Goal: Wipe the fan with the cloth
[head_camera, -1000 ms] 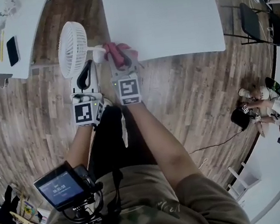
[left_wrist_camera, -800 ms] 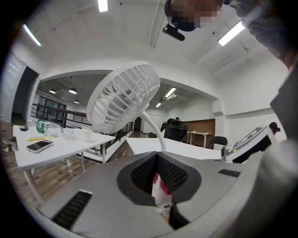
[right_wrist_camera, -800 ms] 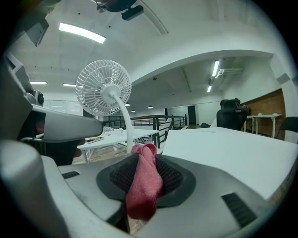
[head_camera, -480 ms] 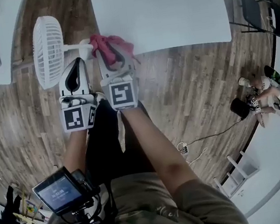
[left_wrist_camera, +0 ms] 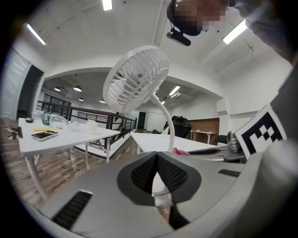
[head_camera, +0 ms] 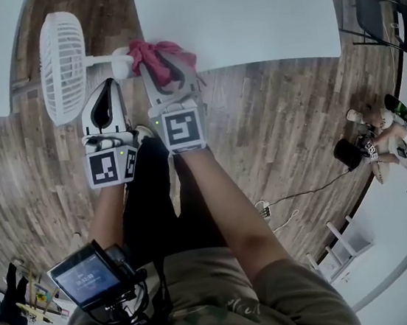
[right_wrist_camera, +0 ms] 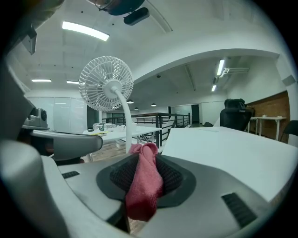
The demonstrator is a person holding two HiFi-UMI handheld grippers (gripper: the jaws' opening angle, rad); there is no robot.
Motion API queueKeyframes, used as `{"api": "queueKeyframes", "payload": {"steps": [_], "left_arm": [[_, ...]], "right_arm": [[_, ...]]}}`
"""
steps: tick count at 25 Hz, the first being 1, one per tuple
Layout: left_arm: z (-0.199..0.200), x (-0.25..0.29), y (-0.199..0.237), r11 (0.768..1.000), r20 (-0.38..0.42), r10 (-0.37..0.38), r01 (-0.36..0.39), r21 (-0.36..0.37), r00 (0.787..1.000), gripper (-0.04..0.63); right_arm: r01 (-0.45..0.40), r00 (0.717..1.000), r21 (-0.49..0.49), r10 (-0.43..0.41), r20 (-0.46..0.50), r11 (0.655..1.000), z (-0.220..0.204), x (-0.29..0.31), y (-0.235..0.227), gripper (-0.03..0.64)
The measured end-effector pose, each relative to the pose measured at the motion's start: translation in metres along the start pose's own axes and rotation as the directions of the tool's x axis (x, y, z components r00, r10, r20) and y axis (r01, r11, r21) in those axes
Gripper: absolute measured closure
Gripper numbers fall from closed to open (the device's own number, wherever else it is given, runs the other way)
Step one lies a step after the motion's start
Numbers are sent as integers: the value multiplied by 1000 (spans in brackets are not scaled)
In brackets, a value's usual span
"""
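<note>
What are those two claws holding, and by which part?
The right gripper pinches the cloth by a bunched fold. The left gripper is shut on a white piece, apparently the base of the fan, below its stem.

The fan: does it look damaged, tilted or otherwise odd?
Nothing stands out. The fan stands upright, its grille whole, by the white table's corner. The red cloth is bunched in the right gripper's jaws.

The fan rises before the jaws of our left gripper, the cloth between those of our right gripper, a table beyond them, a second table left.
</note>
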State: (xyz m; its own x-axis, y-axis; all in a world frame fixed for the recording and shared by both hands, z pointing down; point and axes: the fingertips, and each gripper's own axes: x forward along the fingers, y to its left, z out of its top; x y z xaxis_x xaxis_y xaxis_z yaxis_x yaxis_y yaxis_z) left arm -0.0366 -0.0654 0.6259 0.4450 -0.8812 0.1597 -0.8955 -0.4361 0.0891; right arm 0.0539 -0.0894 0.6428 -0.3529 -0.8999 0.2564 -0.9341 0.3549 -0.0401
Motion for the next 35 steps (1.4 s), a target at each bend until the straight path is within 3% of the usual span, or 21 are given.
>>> {"api": "queueKeyframes", "payload": {"steps": [11, 18, 26, 28, 32, 35], "left_arm": [[-9, -3, 7, 999, -10, 41, -41, -29, 999, 575], [-16, 0, 1, 999, -23, 35, -36, -37, 999, 575], [-19, 3, -4, 999, -27, 20, -21, -33, 999, 575], [-18, 3, -2, 999, -26, 23, -23, -28, 999, 575], [-14, 2, 0, 1000, -25, 21, -21, -14, 999, 575], [-15, -1, 3, 1000, -27, 21, -22, -21, 999, 575]], "right_arm": [[28, 999, -87, -30, -25, 996, -5, -6, -10, 479], [86, 995, -7, -86, -41, 996, -14, -17, -35, 479], [133, 982, -168, -153, -111, 977, -31, -25, -58, 479], [131, 986, -179, -148, -82, 975, -24, -27, -58, 479], [169, 985, -230, -157, 72, 958, 20, -40, -54, 479], [171, 978, -101, -157, 138, 980, 43, -50, -44, 477]]}}
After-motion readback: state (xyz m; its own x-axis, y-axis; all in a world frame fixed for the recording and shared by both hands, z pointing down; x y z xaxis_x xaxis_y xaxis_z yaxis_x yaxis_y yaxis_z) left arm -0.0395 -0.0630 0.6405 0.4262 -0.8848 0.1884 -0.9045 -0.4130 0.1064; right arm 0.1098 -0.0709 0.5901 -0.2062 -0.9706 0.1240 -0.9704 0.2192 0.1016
